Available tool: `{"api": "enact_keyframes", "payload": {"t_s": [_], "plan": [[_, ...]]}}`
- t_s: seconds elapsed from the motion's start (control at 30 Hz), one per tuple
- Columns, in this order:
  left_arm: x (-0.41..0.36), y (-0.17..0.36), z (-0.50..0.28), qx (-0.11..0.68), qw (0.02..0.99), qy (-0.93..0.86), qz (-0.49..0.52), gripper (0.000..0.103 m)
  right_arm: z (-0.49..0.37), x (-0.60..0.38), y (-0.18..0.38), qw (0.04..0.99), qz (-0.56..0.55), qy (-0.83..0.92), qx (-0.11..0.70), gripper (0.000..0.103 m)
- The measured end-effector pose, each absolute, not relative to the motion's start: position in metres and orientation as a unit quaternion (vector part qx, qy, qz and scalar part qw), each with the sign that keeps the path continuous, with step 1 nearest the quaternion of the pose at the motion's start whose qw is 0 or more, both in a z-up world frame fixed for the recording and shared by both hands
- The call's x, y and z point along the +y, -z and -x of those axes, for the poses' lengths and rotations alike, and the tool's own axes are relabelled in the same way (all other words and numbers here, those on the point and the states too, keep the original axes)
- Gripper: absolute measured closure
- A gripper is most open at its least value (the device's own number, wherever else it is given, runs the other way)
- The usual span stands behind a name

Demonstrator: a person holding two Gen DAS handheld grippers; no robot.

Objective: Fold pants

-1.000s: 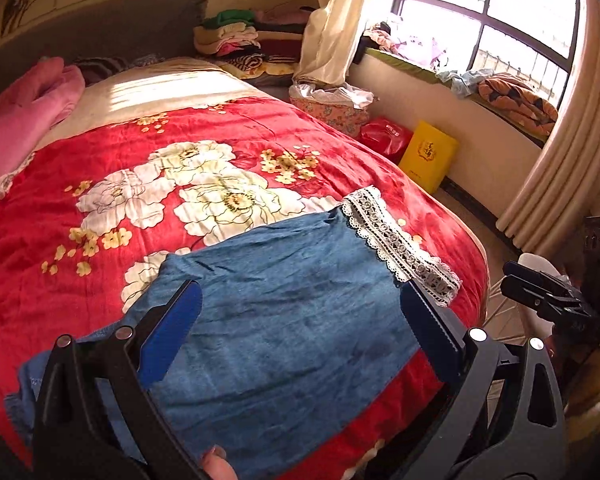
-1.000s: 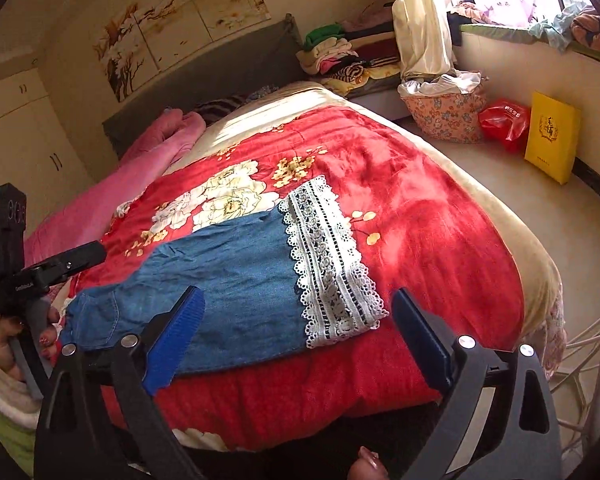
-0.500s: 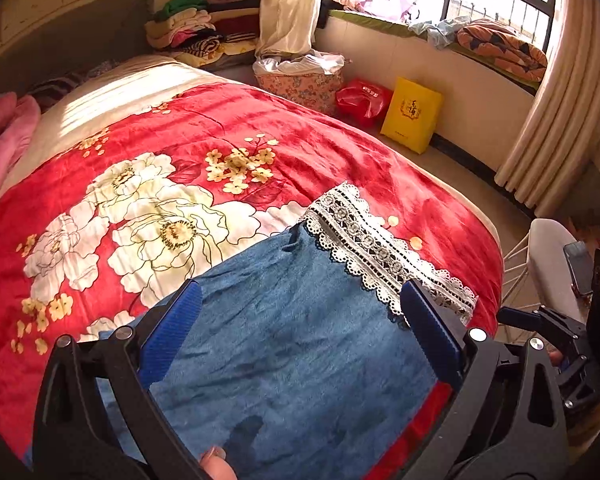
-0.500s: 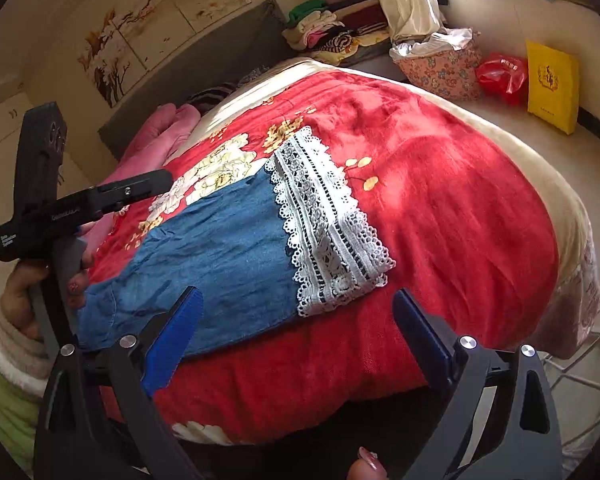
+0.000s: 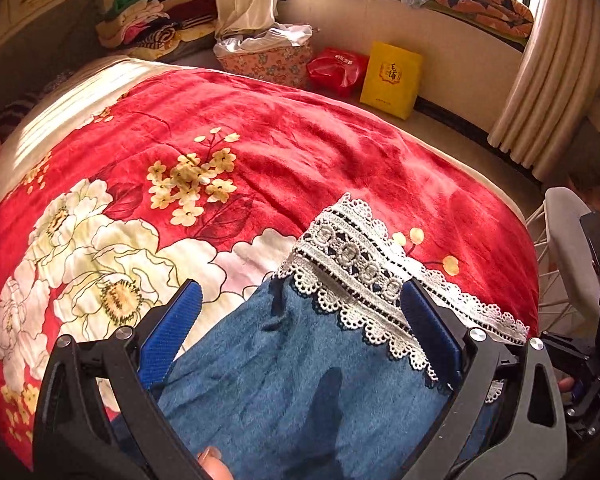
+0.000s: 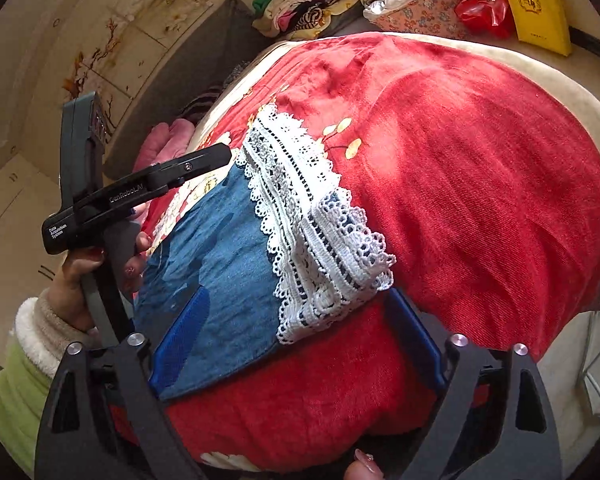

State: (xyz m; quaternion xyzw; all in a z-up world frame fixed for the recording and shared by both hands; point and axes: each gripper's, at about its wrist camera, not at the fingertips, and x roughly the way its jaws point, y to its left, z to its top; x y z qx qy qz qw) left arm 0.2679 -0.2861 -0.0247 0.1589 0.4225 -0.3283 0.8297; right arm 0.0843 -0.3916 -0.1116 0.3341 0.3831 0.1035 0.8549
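Lying flat on the red flowered blanket [image 5: 340, 148], near its front edge, the pants [image 6: 220, 264] are seen as a blue denim panel with a white lace hem [image 6: 320, 240] at the end toward the window side. The legs appear already laid one on the other, judging by the doubled lace layers; the lengthwise fold looks not yet done.

The right gripper [image 6: 296, 332] is held low over the pants' near corner by the lace, jaws wide but closing; denim and lace are framed between the pads, nothing pinched yet. The left gripper [image 5: 300, 328] is held above the denim just short of the lace, jaws spread wide, nothing gripped; in the right wrist view it is seen side-on beyond the pants, in a hand [image 6: 80, 272] with a fleecy cuff.

Further from the pants: a yellow bag [image 5: 392, 76] and red bag [image 5: 336, 68] on the floor past the blanket, a clothes pile [image 5: 148, 20] behind the blanket's far corner.

Judged: early stage, grasp pending, folds remaining.
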Motion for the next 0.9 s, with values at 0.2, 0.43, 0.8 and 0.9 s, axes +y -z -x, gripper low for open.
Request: {"api": "enact_keyframes", "payload": {"t_s": [0.2, 0.43, 0.8, 0.9], "plan": [[-0.299, 0.047, -0.297, 0.450, 0.805, 0.355, -0.153, 0.010, -0.091, -0.395, 0.114, 0.854, -0.343, -0.104, 0.376, 0.034], [-0.309, 0.063, -0.305, 0.478, 0.769, 0.410, -0.113, 0.040, -0.101, -0.395, 0.120, 0.856, -0.344, -0.109, 0.371, 0.057], [-0.284, 0.040, -0.300, 0.448, 0.770, 0.450, -0.067, 0.085, -0.100, -0.375, 0.092, 0.871, -0.329, -0.160, 0.329, 0.080], [-0.261, 0.021, -0.296, 0.422, 0.776, 0.468, -0.027, 0.085, -0.095, -0.354, 0.071, 0.882, -0.300, -0.191, 0.309, 0.080]]}}
